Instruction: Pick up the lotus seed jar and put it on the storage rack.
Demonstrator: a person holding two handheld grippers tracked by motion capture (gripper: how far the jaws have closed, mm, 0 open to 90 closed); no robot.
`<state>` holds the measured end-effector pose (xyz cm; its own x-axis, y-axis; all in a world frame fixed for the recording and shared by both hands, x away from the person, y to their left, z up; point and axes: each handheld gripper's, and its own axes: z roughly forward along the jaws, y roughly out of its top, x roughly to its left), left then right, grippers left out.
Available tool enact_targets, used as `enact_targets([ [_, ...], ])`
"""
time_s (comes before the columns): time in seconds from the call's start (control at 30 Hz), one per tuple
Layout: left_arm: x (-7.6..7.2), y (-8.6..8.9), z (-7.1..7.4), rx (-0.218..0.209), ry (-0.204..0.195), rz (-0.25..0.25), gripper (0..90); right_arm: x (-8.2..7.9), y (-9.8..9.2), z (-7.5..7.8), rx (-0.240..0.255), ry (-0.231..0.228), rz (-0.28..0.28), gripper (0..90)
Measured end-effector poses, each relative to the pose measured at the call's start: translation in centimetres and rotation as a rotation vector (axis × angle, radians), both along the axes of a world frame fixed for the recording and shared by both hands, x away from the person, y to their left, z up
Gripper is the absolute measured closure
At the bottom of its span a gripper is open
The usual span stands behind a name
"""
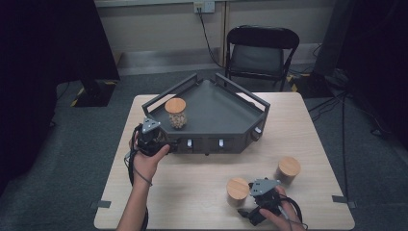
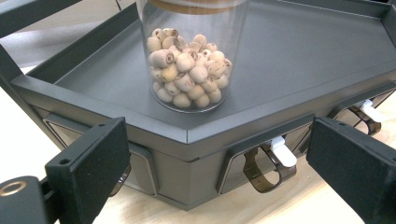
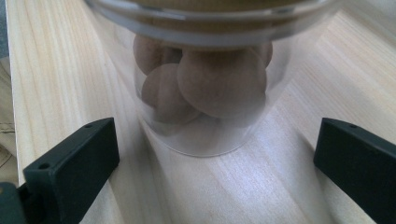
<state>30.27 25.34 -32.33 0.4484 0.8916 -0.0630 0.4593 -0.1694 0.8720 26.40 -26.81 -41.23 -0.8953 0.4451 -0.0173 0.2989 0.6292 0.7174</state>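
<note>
Left gripper view: clear glass jar (round wooden beads) on matte tray.

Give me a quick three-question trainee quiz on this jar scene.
1. How many wood-lidded jars stand on the table outside the tray?
2. True or false: the left tongs grip the jar of pale beads.
3. The jar in front of the right tongs stands: A) on the tray, B) on the bare table, C) on the chair.

Key: 1) two; 2) false, they are open, short of the tray; 3) B.
</note>
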Motion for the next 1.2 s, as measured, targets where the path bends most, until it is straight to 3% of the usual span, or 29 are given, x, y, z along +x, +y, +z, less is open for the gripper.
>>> enact_targets([
  [1.2,-1.6,1.0,-2.8,-0.01,0.014,-0.01,6.0,0.0,0.0,0.0,0.0,0.0,0.0,0.0],
])
